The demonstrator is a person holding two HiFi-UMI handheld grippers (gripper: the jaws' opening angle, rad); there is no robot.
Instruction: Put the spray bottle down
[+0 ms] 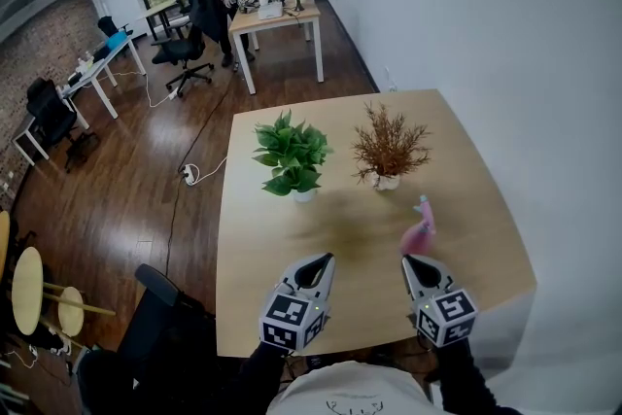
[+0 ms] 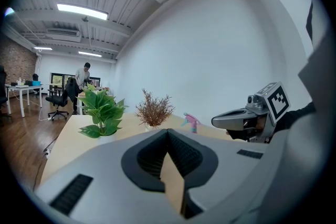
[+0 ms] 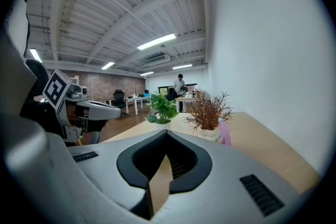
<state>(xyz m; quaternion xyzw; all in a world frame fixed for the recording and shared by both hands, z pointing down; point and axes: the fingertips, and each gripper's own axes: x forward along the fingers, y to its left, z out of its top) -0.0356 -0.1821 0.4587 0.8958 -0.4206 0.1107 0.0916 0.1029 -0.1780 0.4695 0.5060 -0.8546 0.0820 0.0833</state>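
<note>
The left claw (image 1: 320,260) hovers over the near edge of the worktop (image 1: 255,248), clenched tip to tip with nothing between the tips. Farther on stand a green plant (image 1: 292,155) and, to its right, a dry plant (image 1: 389,144). Nearer than the dry plant and more to the right, the pink bottle (image 1: 420,228) stands on the worktop, just ahead of the right claw (image 1: 413,260) but apart from it. The right claw is also clenched and empty (its own view shows only a slice of the bottle past its housing).

I judge that the putting-down is already done: the bottle rests on its base and no claw touches it. What is left, as I see it, is only to keep both claws off. The right one is close, so any pull back should go straight toward the person, not sideways into the bottle.

The bottle's long axis is upright, with the spray head on top. In the left gripper view the nozzle points to the picture's left, toward the dry plant.
</note>
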